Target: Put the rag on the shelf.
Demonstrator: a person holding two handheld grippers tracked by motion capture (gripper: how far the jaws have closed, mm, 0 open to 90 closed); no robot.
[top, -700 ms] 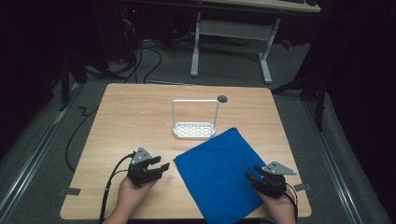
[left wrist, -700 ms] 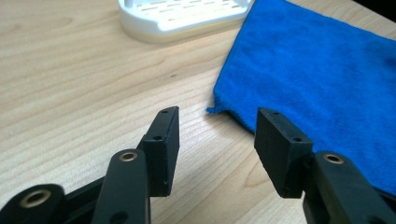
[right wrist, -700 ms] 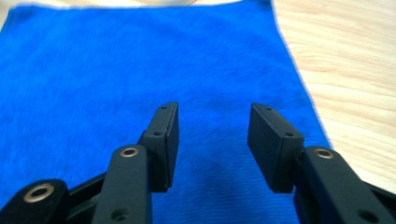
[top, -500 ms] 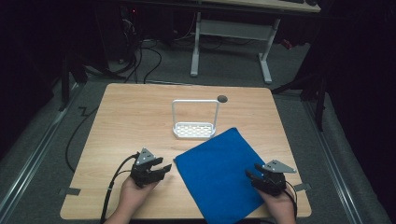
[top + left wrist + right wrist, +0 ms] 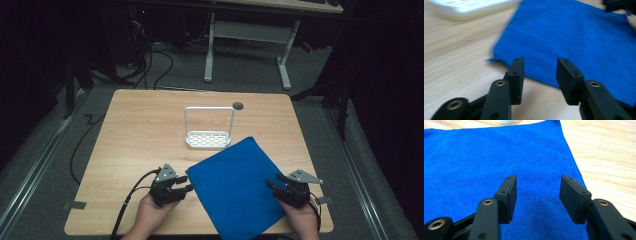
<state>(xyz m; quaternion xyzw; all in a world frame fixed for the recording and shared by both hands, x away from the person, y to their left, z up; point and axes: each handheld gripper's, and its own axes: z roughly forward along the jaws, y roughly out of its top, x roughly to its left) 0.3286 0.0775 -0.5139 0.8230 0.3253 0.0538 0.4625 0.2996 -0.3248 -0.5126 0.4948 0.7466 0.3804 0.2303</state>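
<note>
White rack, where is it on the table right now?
In the high view the white rack stands upright near the table's middle, just beyond the blue cloth's far corner, with the round hole in the tabletop behind it to the right.

A blue cloth (image 5: 239, 187) lies flat on the table (image 5: 135, 135) between two hand-held tongs, near a white rack (image 5: 209, 131).

The cloth (image 5: 237, 185) lies flat on the table (image 5: 140, 130), toward the near right, with one corner reaching just beside the rack (image 5: 208, 134) that stands behind it near the table's centre. A round hole (image 5: 238, 105) in the tabletop sits behind the rack, to its right. The left gripper (image 5: 181, 183) is at the cloth's left edge, the right gripper (image 5: 274, 186) over its right edge.
</note>
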